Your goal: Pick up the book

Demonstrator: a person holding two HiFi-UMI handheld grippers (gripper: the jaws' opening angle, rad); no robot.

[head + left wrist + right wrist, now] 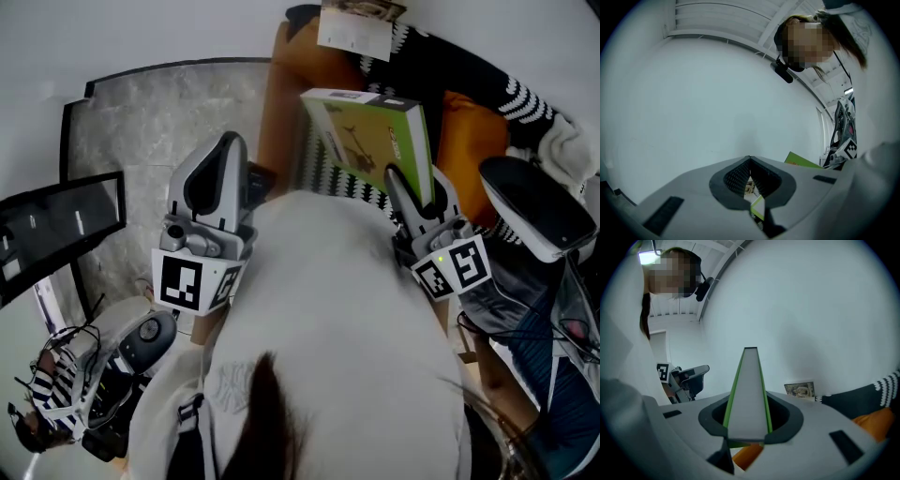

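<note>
A green-covered book (pixel 375 141) is held up off the orange sofa by my right gripper (pixel 405 183), whose jaws clamp its lower edge. Seen from the right gripper view, the book (pixel 749 390) stands edge-on, grey page block between green covers, rising out of my right gripper (pixel 747 416). My left gripper (pixel 225 150) hovers at the left, apart from the book, pointing level at the white wall. In the left gripper view its tips (pixel 750 161) meet with nothing between them, and a corner of the book (pixel 801 161) shows beyond.
An orange sofa (pixel 281 103) carries a black-and-white patterned blanket (pixel 469 70). A small printed card (pixel 354 28) leans against the wall behind it. A marble-patterned floor (pixel 141 122) lies at left beside a dark screen (pixel 56 225). A dark padded object (pixel 539 211) sits at right.
</note>
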